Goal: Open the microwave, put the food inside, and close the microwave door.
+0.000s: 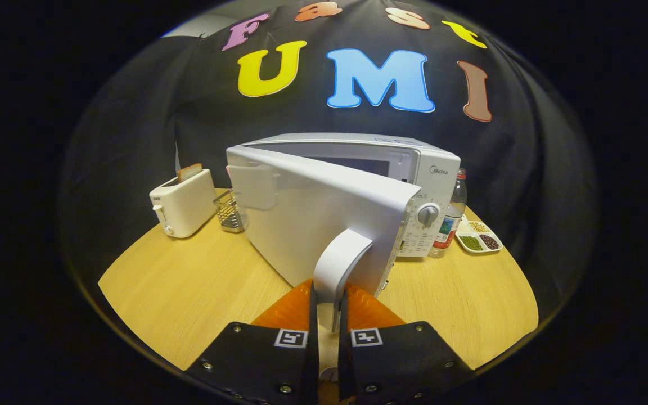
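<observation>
two fingers of the gripper (pixel 328 315) pinch the door handle (pixel 340 264), holding the microwave (pixel 414 169) door (pixel 313 219) partly swung out. toaster (pixel 184 202) left of microwave, bottle (pixel 452 216) and bean dish (pixel 478 241) right. food not identifiable.

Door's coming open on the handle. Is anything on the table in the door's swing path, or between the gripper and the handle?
No. The gripper is shut on the door handle. The toaster and wire basket sit back beside the hinge side of the microwave, apparently outside the arc.
</observation>
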`<state>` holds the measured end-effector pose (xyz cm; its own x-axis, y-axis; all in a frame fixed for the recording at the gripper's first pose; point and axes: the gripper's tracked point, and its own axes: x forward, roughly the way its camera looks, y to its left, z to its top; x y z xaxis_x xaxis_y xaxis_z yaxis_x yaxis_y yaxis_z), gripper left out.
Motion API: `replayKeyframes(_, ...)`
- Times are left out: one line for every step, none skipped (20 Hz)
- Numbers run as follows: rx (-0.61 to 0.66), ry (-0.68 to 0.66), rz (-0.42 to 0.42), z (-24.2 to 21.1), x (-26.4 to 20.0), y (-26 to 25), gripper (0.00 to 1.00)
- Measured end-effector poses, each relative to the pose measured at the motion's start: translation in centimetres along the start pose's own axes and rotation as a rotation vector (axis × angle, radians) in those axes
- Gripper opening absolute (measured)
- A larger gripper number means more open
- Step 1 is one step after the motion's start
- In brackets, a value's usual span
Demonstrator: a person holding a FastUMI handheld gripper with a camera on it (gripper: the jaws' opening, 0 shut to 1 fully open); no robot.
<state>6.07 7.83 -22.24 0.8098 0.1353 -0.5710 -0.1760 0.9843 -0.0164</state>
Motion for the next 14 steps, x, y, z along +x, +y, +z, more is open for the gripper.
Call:
replayKeyframes(-0.005, 0.001, 0.007, -0.3, -0.5, 0.8, 0.16)
replayKeyframes(-0.013, 0.007, 0.015, -0.7, -1.0, 1.7, 0.18)
replayKeyframes(-0.02, 0.017, 0.025, -1.2, -1.4, 2.5, 0.18)
replayKeyframes(-0.026, 0.023, 0.032, -1.6, -1.8, 3.4, 0.2)
replayKeyframes(-0.029, 0.031, 0.047, -2.1, -2.1, 4.3, 0.21)
replayKeyframes(-0.034, 0.039, 0.058, -2.7, -2.5, 5.2, 0.22)
replayKeyframes(-0.036, 0.048, 0.07, -3.1, -2.8, 6.0, 0.23)
replayKeyframes(-0.04, 0.054, 0.082, -3.5, -3.0, 6.7, 0.25)
replayKeyframes(-0.049, 0.057, 0.095, -3.7, -3.3, 7.6, 0.25)
replayKeyframes(-0.06, 0.059, 0.106, -3.9, -3.5, 8.4, 0.25)
replayKeyframes(-0.072, 0.06, 0.115, -4.0, -3.7, 9.2, 0.25)
replayKeyframes(-0.081, 0.061, 0.125, -4.1, -3.9, 9.9, 0.25)
replayKeyframes(-0.084, 0.06, 0.136, -4.1, -4.1, 10.6, 0.25)
replayKeyframes(-0.083, 0.06, 0.147, -4.1, -4.3, 11.4, 0.25)
